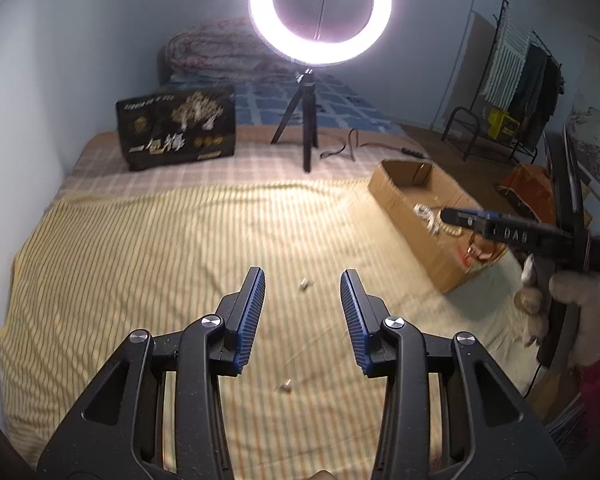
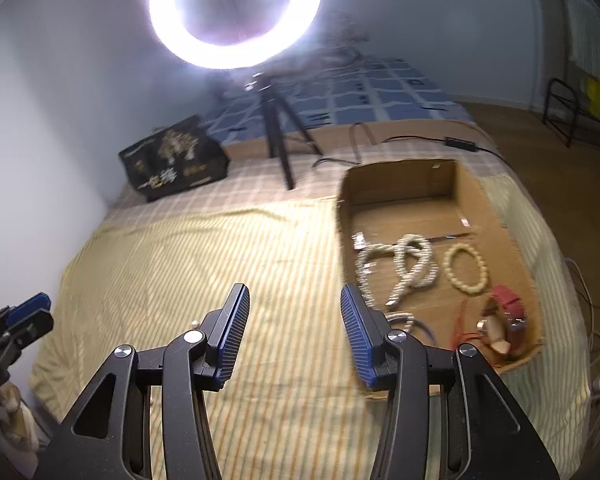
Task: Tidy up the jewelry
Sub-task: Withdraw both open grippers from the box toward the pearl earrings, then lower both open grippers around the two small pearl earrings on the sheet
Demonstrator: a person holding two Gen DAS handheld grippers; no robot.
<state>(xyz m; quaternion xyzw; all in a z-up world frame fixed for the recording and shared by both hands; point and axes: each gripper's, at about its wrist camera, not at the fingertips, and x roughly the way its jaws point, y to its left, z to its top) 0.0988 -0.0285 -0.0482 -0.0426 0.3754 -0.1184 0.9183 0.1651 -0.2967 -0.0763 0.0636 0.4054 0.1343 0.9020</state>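
My left gripper (image 1: 303, 286) is open and empty above the yellow striped cloth (image 1: 160, 264). A small pale jewelry piece (image 1: 305, 285) lies on the cloth between its fingertips, and another (image 1: 286, 386) lies nearer the camera. My right gripper (image 2: 294, 300) is open and empty, just left of the open cardboard box (image 2: 496, 216). In the box lie a long pearl necklace (image 2: 404, 264), a bead bracelet (image 2: 466, 268), red cord and a red item (image 2: 508, 300). The right gripper also shows in the left wrist view (image 1: 452, 216), over the box (image 1: 396, 196).
A ring light on a tripod (image 1: 308, 128) stands at the back of the bed, with a black printed box (image 1: 176, 128) to its left. A cable (image 2: 420, 140) runs behind the cardboard box. A clothes rack (image 1: 516, 80) stands at the far right.
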